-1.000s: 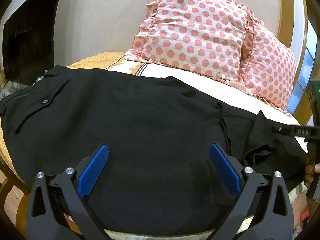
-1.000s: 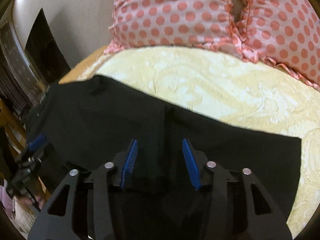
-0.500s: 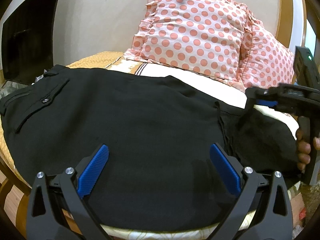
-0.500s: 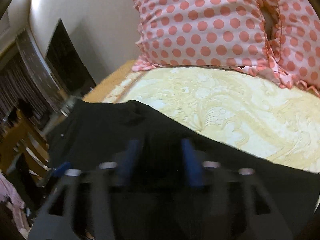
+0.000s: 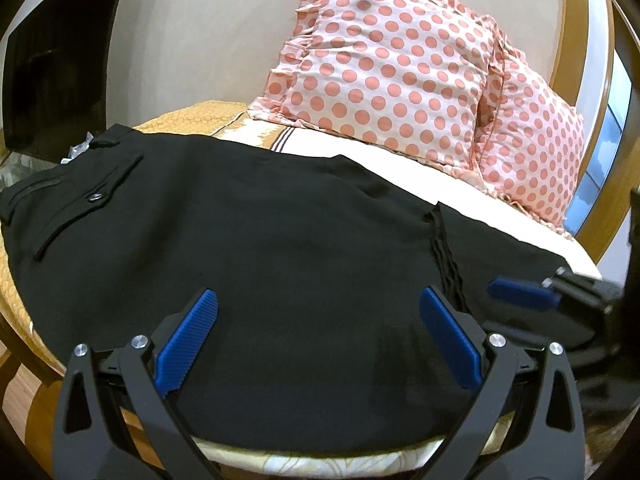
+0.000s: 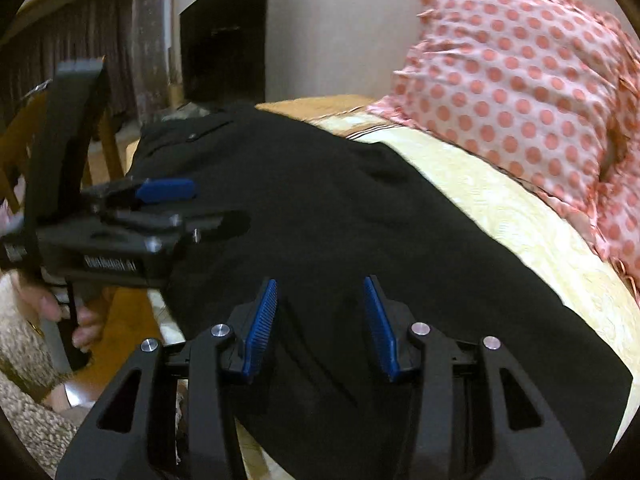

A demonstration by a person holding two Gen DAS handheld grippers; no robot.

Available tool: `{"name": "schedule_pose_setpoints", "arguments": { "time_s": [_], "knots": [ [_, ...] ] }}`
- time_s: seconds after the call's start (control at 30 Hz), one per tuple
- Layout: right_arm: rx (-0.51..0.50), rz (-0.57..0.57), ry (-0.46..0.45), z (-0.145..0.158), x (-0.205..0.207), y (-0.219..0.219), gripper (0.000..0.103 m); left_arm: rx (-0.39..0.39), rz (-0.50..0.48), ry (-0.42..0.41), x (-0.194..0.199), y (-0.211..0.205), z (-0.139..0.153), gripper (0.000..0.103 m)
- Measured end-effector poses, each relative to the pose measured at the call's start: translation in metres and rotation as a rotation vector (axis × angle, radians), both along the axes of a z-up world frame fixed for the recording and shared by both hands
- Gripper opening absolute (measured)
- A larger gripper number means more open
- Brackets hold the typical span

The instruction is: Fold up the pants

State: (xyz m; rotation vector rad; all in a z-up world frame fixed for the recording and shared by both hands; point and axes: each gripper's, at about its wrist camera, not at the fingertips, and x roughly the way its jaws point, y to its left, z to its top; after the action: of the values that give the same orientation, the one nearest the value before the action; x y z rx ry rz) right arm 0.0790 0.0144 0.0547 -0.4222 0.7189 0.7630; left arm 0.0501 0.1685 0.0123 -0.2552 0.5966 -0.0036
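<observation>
Black pants (image 5: 280,220) lie spread across the bed, waistband and a buttoned back pocket (image 5: 94,198) at the left, a wrinkled seam ridge (image 5: 444,256) toward the right. My left gripper (image 5: 318,300) hovers open and wide over the near edge of the pants, nothing between its pads. My right gripper (image 6: 320,292) hangs over the leg part of the pants (image 6: 340,208) with its jaws closing; the cloth lies below them, not pinched. It also shows low at the right edge (image 5: 508,308) in the left wrist view. The left gripper (image 6: 188,206) appears in the right wrist view, a hand (image 6: 60,312) on its handle.
Two pink polka-dot pillows (image 5: 392,80) lean against the headboard behind the pants. A cream patterned bedspread (image 6: 520,216) lies bare between pants and pillows. A dark panel (image 6: 224,52) stands against the wall, with wooden furniture (image 6: 108,144) and floor left of the bed.
The right gripper rolled and swung left and down, from raised at the hem end to low over the leg. The crumpled leg end now lies flatter. The left gripper stayed put.
</observation>
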Motion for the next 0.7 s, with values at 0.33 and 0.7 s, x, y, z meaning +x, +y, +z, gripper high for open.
{"name": "schedule_pose_setpoints", "arguments": {
  "time_s": [0.33,0.7],
  "knots": [
    [-0.047,-0.011,-0.079,-0.016,-0.014,0.004,0.029,-0.059,0.126,-0.053,-0.021,0.043,0.019,0.101],
    [0.148,-0.093,-0.064,0.016,-0.009,-0.004,0.015,-0.075,0.348,-0.069,-0.052,0.106,0.026,0.101]
  ]
}}
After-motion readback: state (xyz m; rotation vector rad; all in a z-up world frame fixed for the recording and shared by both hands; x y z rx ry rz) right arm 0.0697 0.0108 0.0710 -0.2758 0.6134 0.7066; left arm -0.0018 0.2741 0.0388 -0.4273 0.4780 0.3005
